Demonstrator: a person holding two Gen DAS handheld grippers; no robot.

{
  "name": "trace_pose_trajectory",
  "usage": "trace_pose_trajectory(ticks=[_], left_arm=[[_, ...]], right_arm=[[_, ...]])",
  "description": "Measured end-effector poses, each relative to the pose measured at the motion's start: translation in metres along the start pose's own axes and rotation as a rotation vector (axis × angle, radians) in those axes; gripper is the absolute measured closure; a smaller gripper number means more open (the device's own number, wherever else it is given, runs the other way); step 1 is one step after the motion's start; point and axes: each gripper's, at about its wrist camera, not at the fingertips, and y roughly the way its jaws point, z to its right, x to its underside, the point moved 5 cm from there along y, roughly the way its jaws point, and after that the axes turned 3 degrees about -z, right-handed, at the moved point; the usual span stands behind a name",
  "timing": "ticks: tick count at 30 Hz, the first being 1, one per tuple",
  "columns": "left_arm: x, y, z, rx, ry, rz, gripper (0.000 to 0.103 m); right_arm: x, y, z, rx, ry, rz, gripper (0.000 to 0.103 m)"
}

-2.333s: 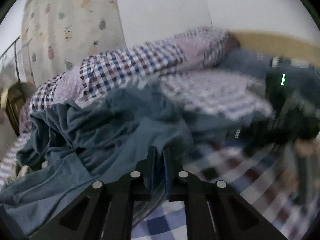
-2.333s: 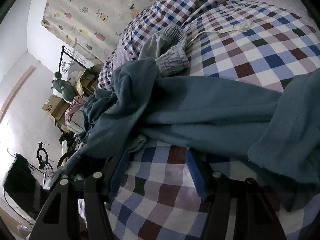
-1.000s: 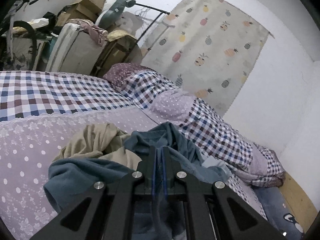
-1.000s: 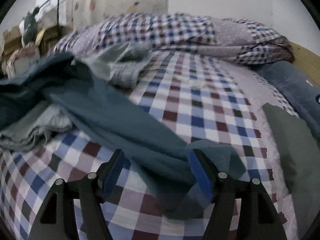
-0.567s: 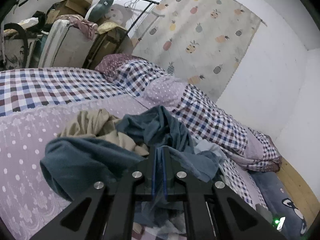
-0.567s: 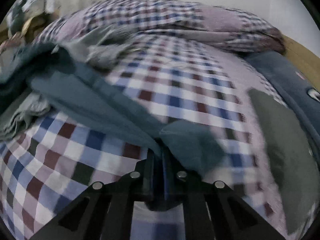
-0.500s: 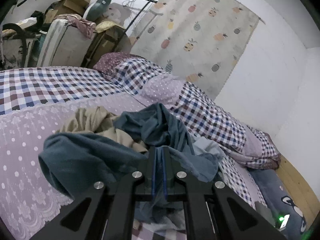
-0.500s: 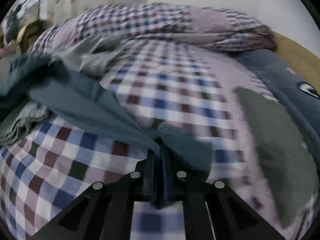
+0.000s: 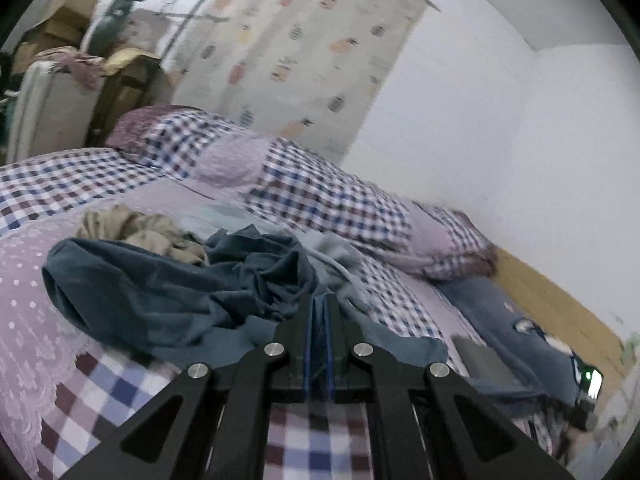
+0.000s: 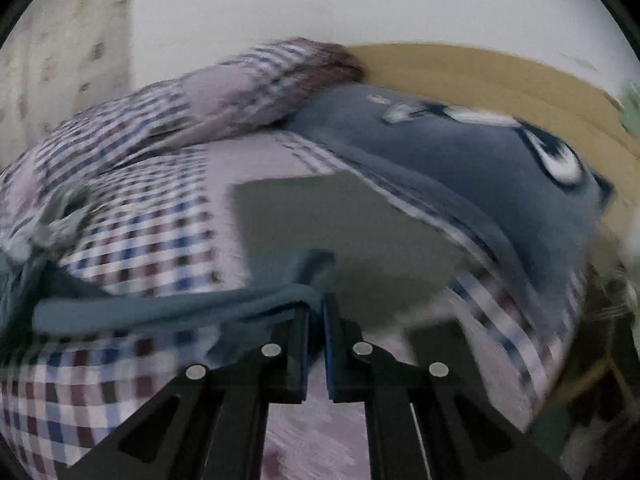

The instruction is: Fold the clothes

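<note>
Teal garment (image 9: 168, 292) in both claws (tan heap (image 9: 132, 228) only leftward)

Bed (image 9: 48, 184) underlies everything. Heap of clothes (image 9: 160, 292) on bed, left of centre in left view. Crumpled shirt (image 9: 132, 228) behind heap. Rolled quilt (image 9: 320, 200) along far edge of bed, against wall. Curtain (image 9: 304, 60) behind quilt. Boxes (image 9: 52, 28) and suitcase (image 9: 48, 108) beyond bed, far left. Folded garment (image 10: 340, 232) flat on bed, right of heap. Pillow (image 10: 480, 168) right of folded garment, before headboard (image 10: 500, 76).
</note>
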Motion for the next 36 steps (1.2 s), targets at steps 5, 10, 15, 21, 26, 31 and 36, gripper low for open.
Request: trace_pose_trajectory(ticks=[5,10,15,21,26,31,36], left_arm=[[0.017,-0.007,0.012,-0.022,0.085,-0.04,0.099],[0.023,-0.004,0.004,-0.049,0.074,-0.063,0.099],[0.03,0.007,-0.013,-0.069,0.027,-0.103,0.099],[0.03,0.02,-0.029,-0.11,-0.009,-0.104,0.099],[0.028,0.038,-0.038,-0.137,-0.05,-0.106,0.099],[0.029,0.05,-0.044,-0.157,-0.047,-0.126,0.099],[0.028,0.051,-0.048,-0.142,-0.06,-0.132,0.099]], right_arm=[[0.02,-0.006,0.029,0.058,0.093,-0.037,0.061],[0.028,-0.041,-0.005,0.024,0.04,0.068,0.043],[0.043,-0.061,-0.095,-0.129,-0.224,0.168,0.043],[0.097,-0.084,-0.222,-0.242,-0.683,0.318,0.043],[0.163,-0.092,-0.296,-0.285,-1.013,0.398,0.04],[0.205,-0.093,-0.341,-0.297,-1.193,0.485,0.031],[0.202,-0.076,-0.365,-0.253,-1.219,0.527,0.031]])
